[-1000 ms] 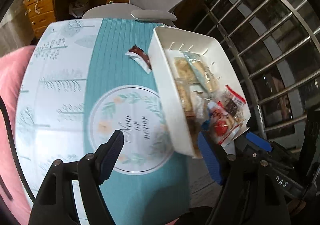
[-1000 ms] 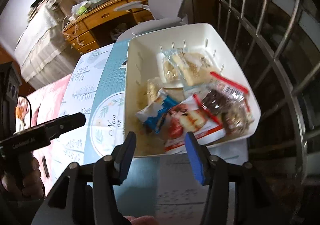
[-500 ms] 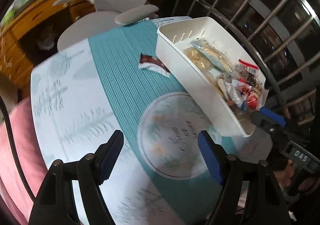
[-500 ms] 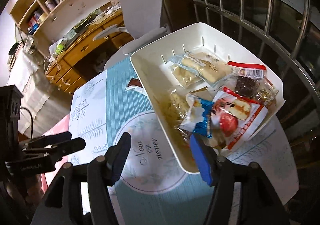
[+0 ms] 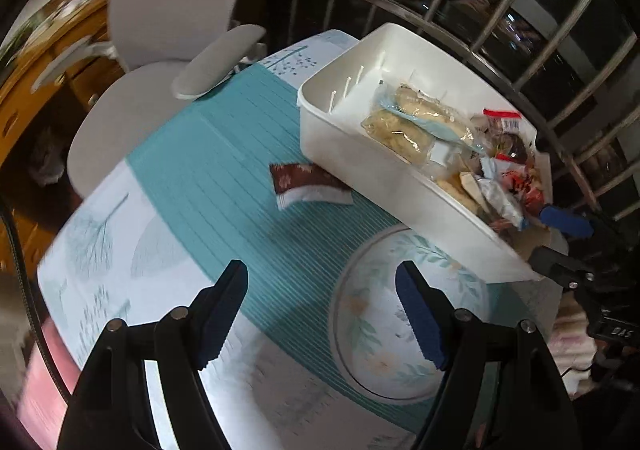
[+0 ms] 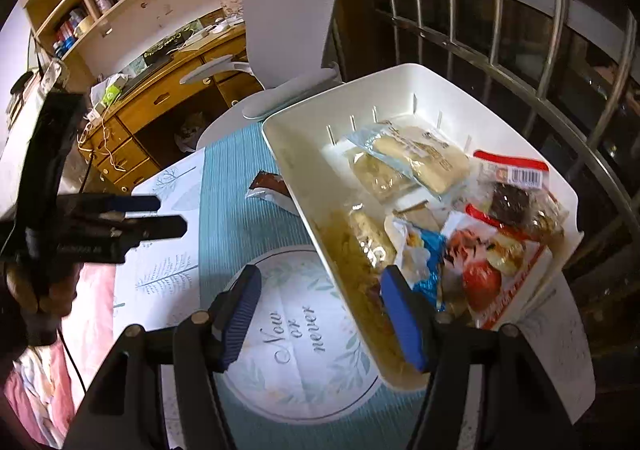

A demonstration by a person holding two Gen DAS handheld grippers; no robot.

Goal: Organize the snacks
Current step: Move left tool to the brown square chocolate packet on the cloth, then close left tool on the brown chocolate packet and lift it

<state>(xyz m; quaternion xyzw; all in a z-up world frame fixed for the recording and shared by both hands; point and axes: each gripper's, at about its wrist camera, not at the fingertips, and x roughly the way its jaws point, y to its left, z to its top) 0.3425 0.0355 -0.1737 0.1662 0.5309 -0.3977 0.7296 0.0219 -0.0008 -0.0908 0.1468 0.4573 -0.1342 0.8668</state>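
White bin (image 6: 400,97) sitting on table's right side by window bars (image 6: 520,49), already holding most snack packets (image 5: 416,121) — piled toward its near end. One brown packet (image 5: 306,185) lying loose on teal cloth (image 5: 224,169), touching or just beside bin's left wall; likely last item to collect. Left gripper (image 5: 320,310) hovering over cloth, jaws spread wide, holding nothing — lined up roughly toward stray packet. Right gripper (image 6: 324,314) also gaping, empty, one finger overlapping bin's near corner; contact unclear.
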